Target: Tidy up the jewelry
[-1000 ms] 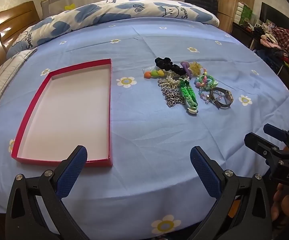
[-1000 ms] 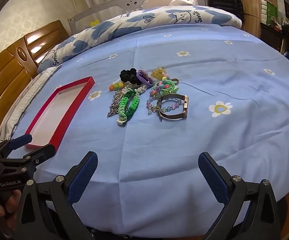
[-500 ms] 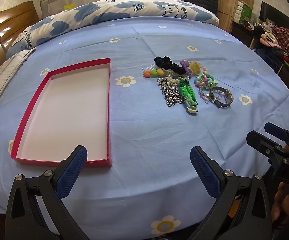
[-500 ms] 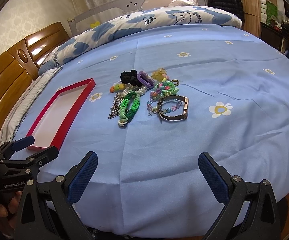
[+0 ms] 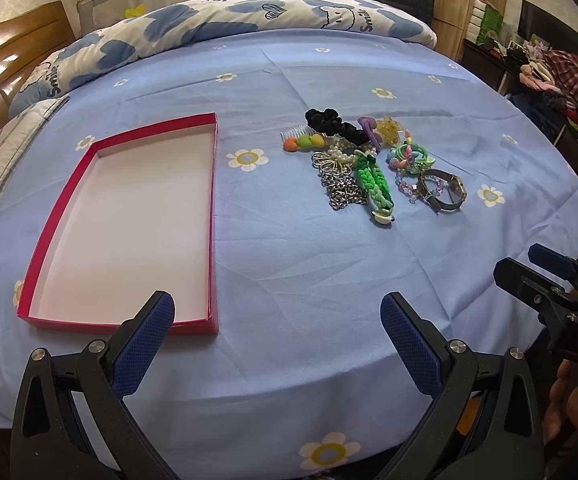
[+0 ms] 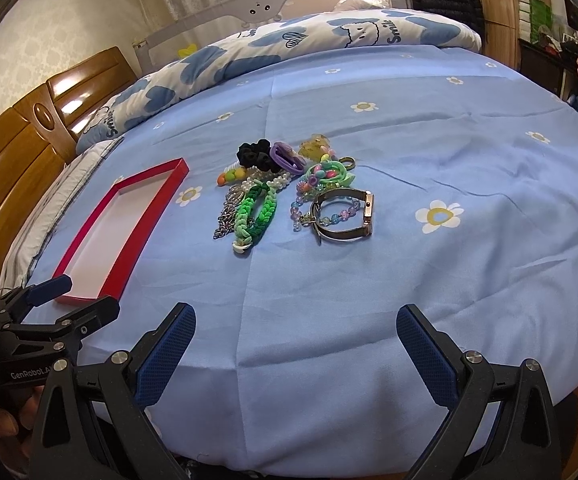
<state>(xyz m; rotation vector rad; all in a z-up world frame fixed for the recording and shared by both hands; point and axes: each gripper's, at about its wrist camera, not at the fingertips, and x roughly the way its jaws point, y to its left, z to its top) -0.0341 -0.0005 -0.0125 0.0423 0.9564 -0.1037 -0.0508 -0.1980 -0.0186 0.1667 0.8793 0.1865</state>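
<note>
A shallow red box (image 5: 213,216) with a white, empty inside lies on the left of the blue bed sheet; it also shows in the right wrist view (image 6: 89,232). To its right is a heap of jewelry: a green braided bracelet (image 5: 374,182) (image 6: 257,212), a wristwatch (image 5: 445,192) (image 6: 347,216), a silver chain (image 5: 343,190), a black scrunchie (image 5: 329,120) (image 6: 255,154), beaded bracelets and hair clips. My left gripper (image 5: 277,326) is open and empty over the near edge of the bed. My right gripper (image 6: 295,336) is open and empty, in front of the heap.
A folded blue-and-white quilt (image 5: 225,20) lies along the far side of the bed. A wooden headboard (image 6: 21,136) stands at the left. A dark cabinet with piled clothes (image 5: 557,76) stands at the right. The bed edge runs just under both grippers.
Both grippers have drifted slightly; the box and jewelry look a little shifted in view. Both stay open and nothing on the bed has moved.
</note>
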